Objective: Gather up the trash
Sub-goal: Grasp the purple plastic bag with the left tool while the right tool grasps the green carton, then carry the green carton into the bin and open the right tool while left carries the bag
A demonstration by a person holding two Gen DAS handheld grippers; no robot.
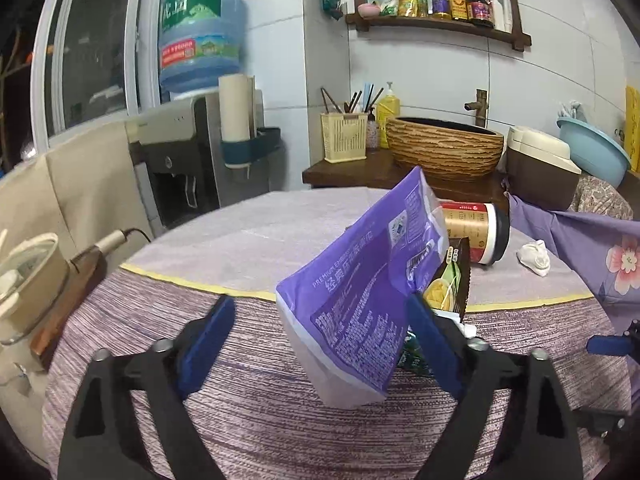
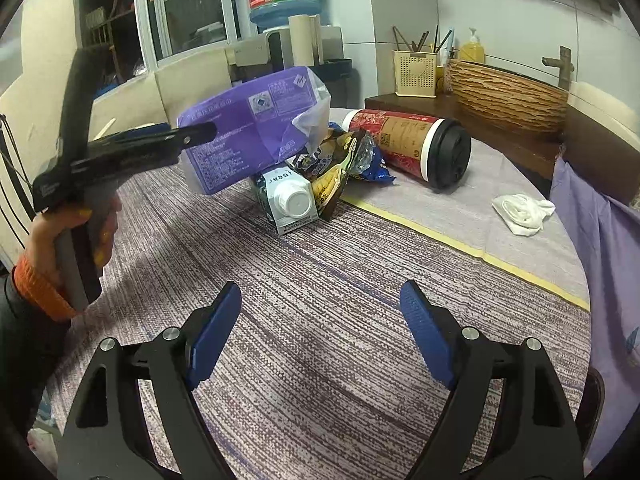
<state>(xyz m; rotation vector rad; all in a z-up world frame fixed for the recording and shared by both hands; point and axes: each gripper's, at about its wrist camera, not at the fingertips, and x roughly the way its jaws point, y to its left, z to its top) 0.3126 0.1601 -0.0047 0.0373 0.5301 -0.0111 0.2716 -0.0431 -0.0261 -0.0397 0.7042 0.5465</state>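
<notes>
A purple tissue pack [image 1: 360, 292] stands tilted on the striped tablecloth [image 1: 240, 400], between the fingers of my left gripper [image 1: 320, 300]. The right finger lies against the pack and the left finger is apart from it, so the gripper is open. Seen from the right wrist, the pack [image 2: 248, 132] leans over a milk carton [image 2: 288, 196] and crumpled snack wrappers [image 2: 344, 160]. A red cup with a black lid [image 2: 408, 144] lies on its side behind them, and a white crumpled tissue [image 2: 520, 210] rests further right. My right gripper [image 2: 320, 286] is open over bare cloth.
A hand with an orange cuff [image 2: 40, 284] holds the left gripper. A purple floral cloth [image 2: 600, 240] hangs at the table's right edge. A pot [image 1: 28, 276] sits left; behind stand a water dispenser [image 1: 188, 152], a woven basin [image 1: 444, 148] and a utensil holder [image 1: 344, 138].
</notes>
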